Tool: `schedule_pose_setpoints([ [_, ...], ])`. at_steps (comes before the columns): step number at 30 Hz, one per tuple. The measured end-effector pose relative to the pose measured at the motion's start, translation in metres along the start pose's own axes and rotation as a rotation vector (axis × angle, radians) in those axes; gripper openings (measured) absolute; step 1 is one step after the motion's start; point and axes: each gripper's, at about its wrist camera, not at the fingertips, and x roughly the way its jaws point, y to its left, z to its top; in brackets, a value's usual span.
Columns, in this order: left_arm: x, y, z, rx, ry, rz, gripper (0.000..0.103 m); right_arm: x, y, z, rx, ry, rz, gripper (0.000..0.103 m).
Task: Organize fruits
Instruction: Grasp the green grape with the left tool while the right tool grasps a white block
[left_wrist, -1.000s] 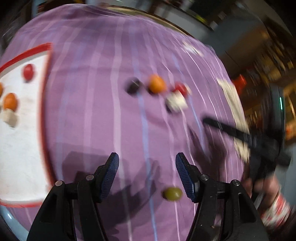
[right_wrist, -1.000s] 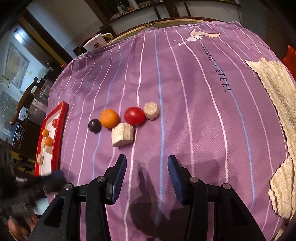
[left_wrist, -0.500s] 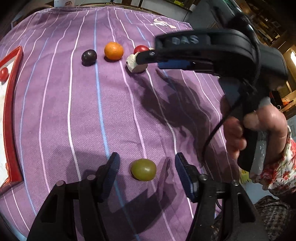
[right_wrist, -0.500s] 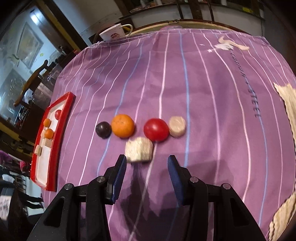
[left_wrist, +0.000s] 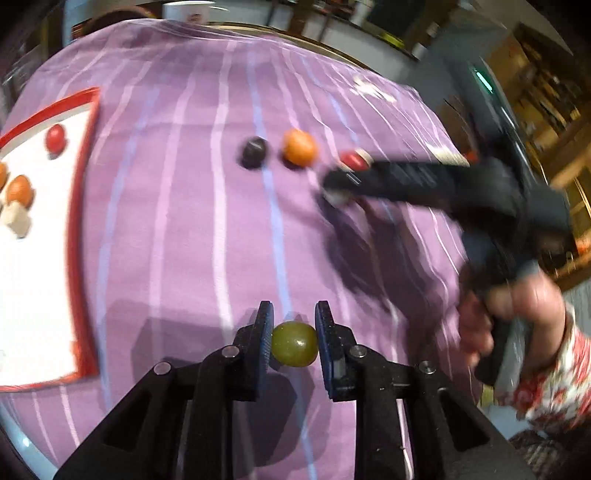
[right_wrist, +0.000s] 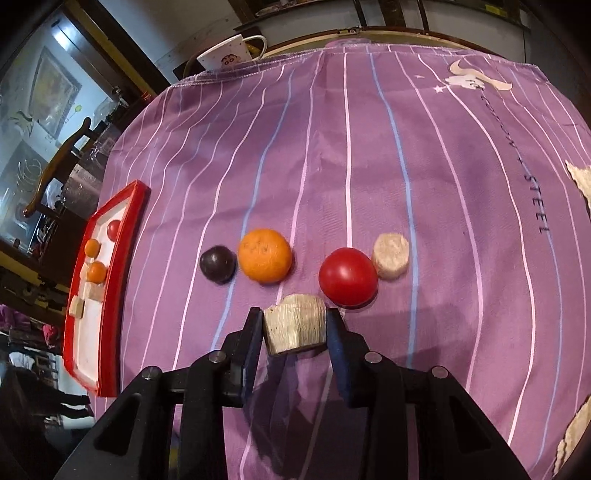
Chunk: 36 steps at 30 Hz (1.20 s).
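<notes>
Left gripper (left_wrist: 294, 325) clamped on green grape (left_wrist: 294, 349), pads touching both sides; its jaws have just been closing. Right gripper (right_wrist: 294, 325) pinches pale cut chunk (right_wrist: 294, 328) between its pads, its jaws also just closing. Beyond the chunk on striped purple cloth (right_wrist: 369, 166): red tomato (right_wrist: 348, 277) just beside, round pale slice (right_wrist: 391, 256) touching the tomato, orange (right_wrist: 264, 255) and dark plum (right_wrist: 217, 264) side by side. Red-rimmed tray (right_wrist: 125, 236) lies well apart at cloth's left edge, holding small fruits. White mug (right_wrist: 231, 51) stands at far edge.
</notes>
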Motion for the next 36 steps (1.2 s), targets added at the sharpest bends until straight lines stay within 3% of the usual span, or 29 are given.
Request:
schedule_pose_setpoints([
  [10, -0.033, 0.067, 0.036, -0.144, -0.091, 0.013, 0.022, -0.02, 0.042, -0.008, -0.035, -0.014, 0.069, 0.037],
  [17, -0.067, 0.136, 0.04, -0.239, -0.154, 0.102, 0.022, -0.011, 0.107, -0.006, -0.133, -0.01, 0.138, 0.037],
  [21, -0.088, 0.183, 0.032, -0.298, -0.178, 0.17, 0.022, 0.002, 0.148, -0.005, -0.187, 0.002, 0.173, 0.037],
  [26, -0.094, 0.231, 0.024, -0.373, -0.147, 0.23, 0.023, 0.029, 0.203, -0.001, -0.267, 0.037, 0.209, 0.038],
  [32, -0.095, 0.254, 0.024, -0.385, -0.145, 0.251, 0.023, 0.073, 0.253, -0.009, -0.352, 0.083, 0.185, 0.038],
  [35, -0.096, 0.259, 0.029, -0.383, -0.156, 0.252, 0.031, 0.086, 0.266, -0.012, -0.385, 0.097, 0.18, 0.038],
  [36, -0.099, 0.261, 0.029, -0.384, -0.164, 0.245, 0.04, 0.089, 0.269, -0.013, -0.39, 0.102, 0.181, 0.038],
])
